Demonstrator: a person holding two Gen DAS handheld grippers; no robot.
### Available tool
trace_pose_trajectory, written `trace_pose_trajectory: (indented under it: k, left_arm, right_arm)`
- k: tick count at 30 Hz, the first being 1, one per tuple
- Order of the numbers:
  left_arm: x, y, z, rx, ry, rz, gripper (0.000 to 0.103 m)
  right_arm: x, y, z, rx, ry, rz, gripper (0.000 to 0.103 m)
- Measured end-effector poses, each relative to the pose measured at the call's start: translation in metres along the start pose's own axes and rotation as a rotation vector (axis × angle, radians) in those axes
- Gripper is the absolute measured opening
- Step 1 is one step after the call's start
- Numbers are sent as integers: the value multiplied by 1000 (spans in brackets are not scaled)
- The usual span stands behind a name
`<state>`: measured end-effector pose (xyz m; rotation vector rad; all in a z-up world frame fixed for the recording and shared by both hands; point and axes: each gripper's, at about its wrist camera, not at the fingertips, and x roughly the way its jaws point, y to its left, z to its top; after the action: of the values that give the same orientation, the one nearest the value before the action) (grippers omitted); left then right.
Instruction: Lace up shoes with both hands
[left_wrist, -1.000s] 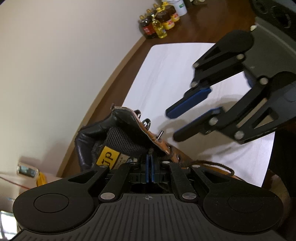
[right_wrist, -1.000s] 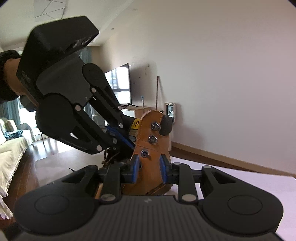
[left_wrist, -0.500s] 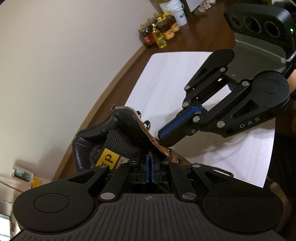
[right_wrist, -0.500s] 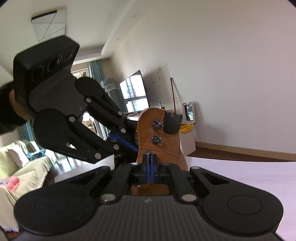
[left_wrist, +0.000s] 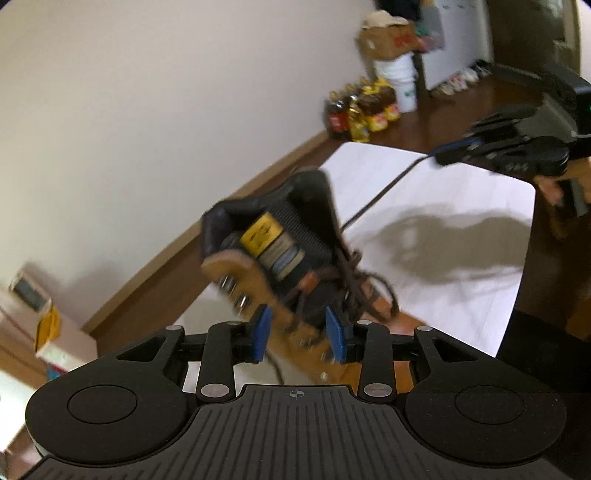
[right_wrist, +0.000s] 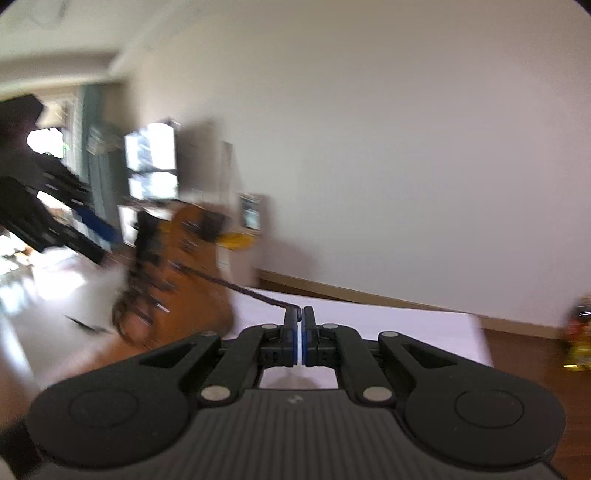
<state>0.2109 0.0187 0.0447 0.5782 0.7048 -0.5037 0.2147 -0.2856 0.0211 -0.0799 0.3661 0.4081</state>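
A tan boot (left_wrist: 258, 273) with a black collar and a yellow tongue label stands on the white table (left_wrist: 454, 295), blurred by motion. My left gripper (left_wrist: 298, 333) is just in front of it with its jaws opening. The eyelet flap and tangled dark laces show between the blue pads (left_wrist: 262, 330), which do not press on them. My right gripper (right_wrist: 299, 325) is shut on the dark lace (right_wrist: 255, 293). That lace runs taut from the boot (right_wrist: 192, 266) to its tips. In the left wrist view the right gripper (left_wrist: 441, 158) is far right, the lace (left_wrist: 384, 192) stretched straight.
Oil bottles (left_wrist: 358, 114) and a white bucket (left_wrist: 393, 83) stand on the wooden floor beyond the table's far corner. A box (left_wrist: 37, 317) sits by the wall at left. The table edge (right_wrist: 476, 332) lies to the right. The left gripper (right_wrist: 74, 229) is blurred at left.
The right gripper closed on the lace at the boot and pulled away to the right, drawing it taut. The left gripper's jaws parted and it drew back from the boot.
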Motion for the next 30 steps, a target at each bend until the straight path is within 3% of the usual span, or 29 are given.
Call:
trace_pose_trajectory:
  k: [3,9,17,26,30]
  left_arm:
    - [1,3,-14,-25,22,29,38]
    - [16,7,-36,-106,68,85,38]
    - [26,15,-54,-145,92,147,40]
    - [29,18,-64,-149,91,153,42]
    - [30,17,-66,-149,83,150,48]
  right_arm:
    - [-21,-12,-12,-33,57,-135,2]
    - [-54,-24,-31,-11,111,-282,2]
    - [-57,-12,-36,-17,145,-324,2]
    - [-76,-7,-26,-49,148,-367,2]
    - [-84,-10,-23,-46,144,-408,2]
